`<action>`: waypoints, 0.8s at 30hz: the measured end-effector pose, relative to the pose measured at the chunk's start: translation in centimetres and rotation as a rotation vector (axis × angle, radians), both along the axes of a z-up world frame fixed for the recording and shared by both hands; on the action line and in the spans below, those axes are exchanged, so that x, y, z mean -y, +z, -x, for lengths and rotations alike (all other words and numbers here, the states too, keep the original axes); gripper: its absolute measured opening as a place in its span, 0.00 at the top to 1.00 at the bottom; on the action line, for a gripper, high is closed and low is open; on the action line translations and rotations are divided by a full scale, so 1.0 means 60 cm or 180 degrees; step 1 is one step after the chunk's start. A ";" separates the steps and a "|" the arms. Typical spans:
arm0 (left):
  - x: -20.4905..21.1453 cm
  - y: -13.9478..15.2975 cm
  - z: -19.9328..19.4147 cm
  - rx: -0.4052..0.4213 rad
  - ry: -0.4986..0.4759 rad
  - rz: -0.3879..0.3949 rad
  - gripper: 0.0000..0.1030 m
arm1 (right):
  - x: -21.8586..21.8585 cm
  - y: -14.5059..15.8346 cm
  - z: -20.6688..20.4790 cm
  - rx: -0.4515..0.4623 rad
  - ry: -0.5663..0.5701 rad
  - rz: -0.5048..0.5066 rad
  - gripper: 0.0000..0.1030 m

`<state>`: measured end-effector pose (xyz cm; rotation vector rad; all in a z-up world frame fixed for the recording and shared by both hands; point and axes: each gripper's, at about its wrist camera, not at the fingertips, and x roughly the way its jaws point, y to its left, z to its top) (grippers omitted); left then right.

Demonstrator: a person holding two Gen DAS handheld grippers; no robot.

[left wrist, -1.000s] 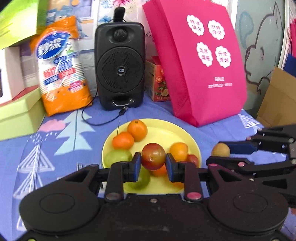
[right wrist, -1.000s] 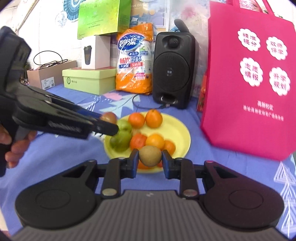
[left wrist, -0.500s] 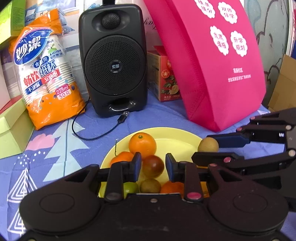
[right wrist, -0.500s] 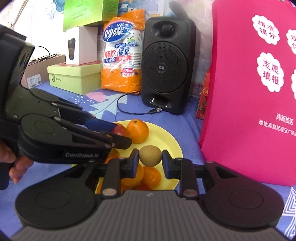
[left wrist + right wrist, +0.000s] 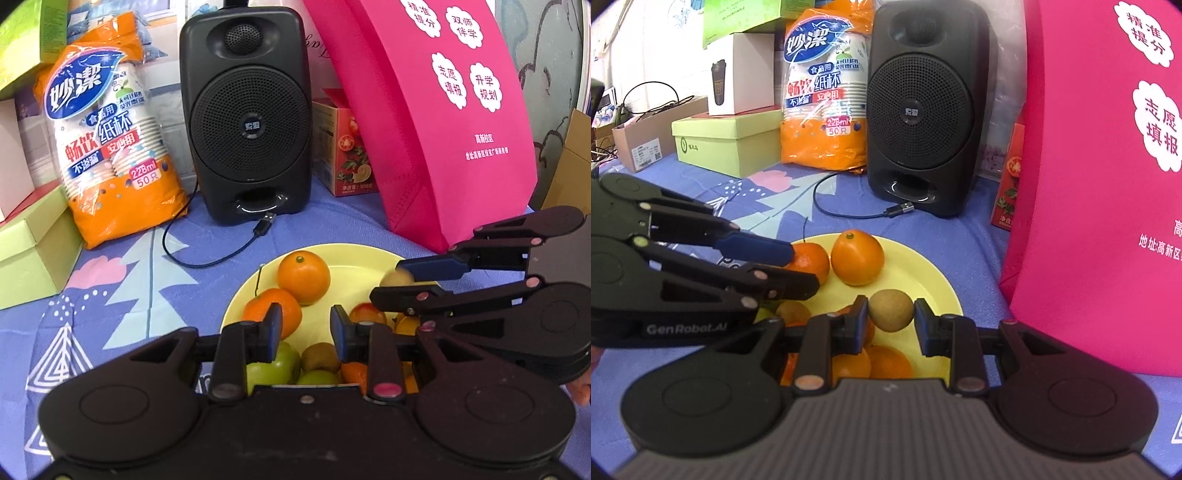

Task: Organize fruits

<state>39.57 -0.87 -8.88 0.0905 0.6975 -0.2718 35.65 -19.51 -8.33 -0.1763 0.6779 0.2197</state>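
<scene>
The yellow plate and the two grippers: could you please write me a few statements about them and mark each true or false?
1. The right gripper holds a brown fruit. True.
2. The left gripper holds an orange. False: nothing sits between its fingers.
3. Oranges lie on the yellow plate. True.
4. The cable plug is plugged into the speaker. False: it lies loose on the cloth in front of it.
</scene>
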 end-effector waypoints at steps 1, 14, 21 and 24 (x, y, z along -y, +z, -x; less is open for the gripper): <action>-0.001 0.001 0.003 0.0000 0.0006 -0.0001 0.72 | -0.001 0.002 0.004 0.0010 -0.0006 0.0025 0.74; -0.002 0.040 0.092 0.0090 0.0222 0.0014 0.36 | -0.005 0.060 0.091 0.0235 -0.0105 -0.0056 0.51; -0.017 0.072 0.191 0.0308 0.0565 0.0185 0.00 | 0.002 0.092 0.204 0.0527 -0.0383 -0.0366 0.00; -0.017 0.084 0.244 0.0318 0.0634 0.0286 0.00 | -0.009 0.103 0.260 0.0627 -0.0437 -0.0397 0.00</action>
